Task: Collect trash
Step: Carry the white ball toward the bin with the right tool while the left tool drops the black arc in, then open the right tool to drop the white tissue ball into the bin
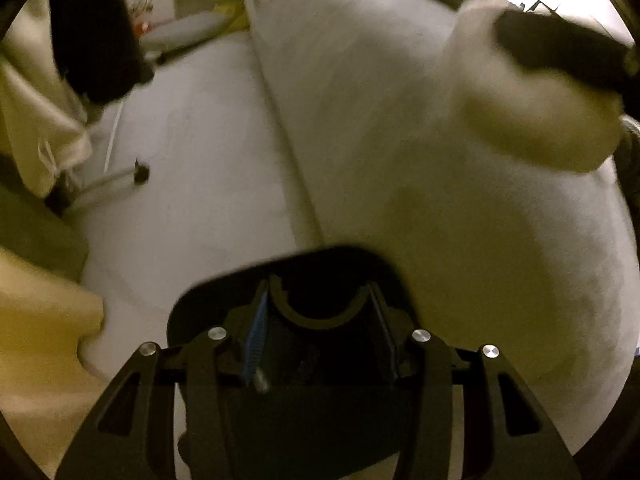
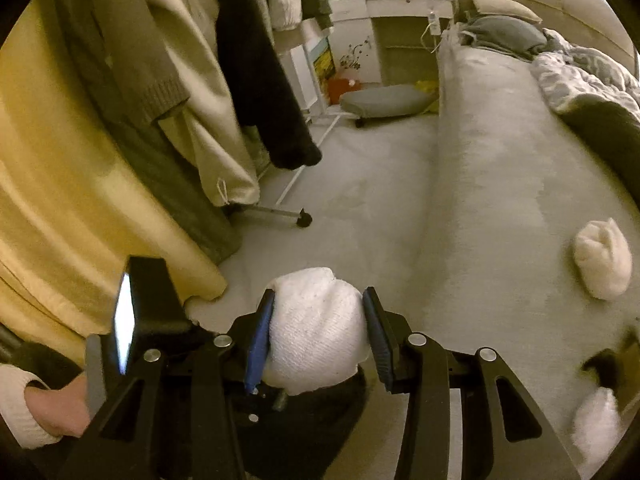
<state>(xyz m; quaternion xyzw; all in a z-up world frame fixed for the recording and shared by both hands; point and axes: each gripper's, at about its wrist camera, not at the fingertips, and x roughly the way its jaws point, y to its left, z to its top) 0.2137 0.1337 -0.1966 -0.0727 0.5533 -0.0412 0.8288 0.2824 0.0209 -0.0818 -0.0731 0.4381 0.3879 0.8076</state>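
Observation:
My right gripper (image 2: 318, 320) is shut on a white crumpled wad (image 2: 316, 328), squeezed between its blue pads. Under the wad lies a black bin-like container (image 2: 316, 420); what it is exactly I cannot tell. In the left wrist view my left gripper (image 1: 320, 320) is shut on that black container (image 1: 288, 280), over the bed's edge. The wad (image 1: 532, 120) and the right gripper's dark finger (image 1: 560, 52) show blurred at the upper right. Two more white wads (image 2: 602, 258) (image 2: 596, 420) lie on the bed (image 2: 500, 160).
A pale carpet (image 2: 360, 184) runs left of the bed. Clothes hang on a rack whose wheeled foot (image 2: 280, 216) stands on it, beside a yellow curtain (image 2: 60, 200). A grey cushion (image 2: 384, 100) and a white desk (image 2: 400, 4) are at the far end. A person's hand (image 2: 52, 412) grips the left tool.

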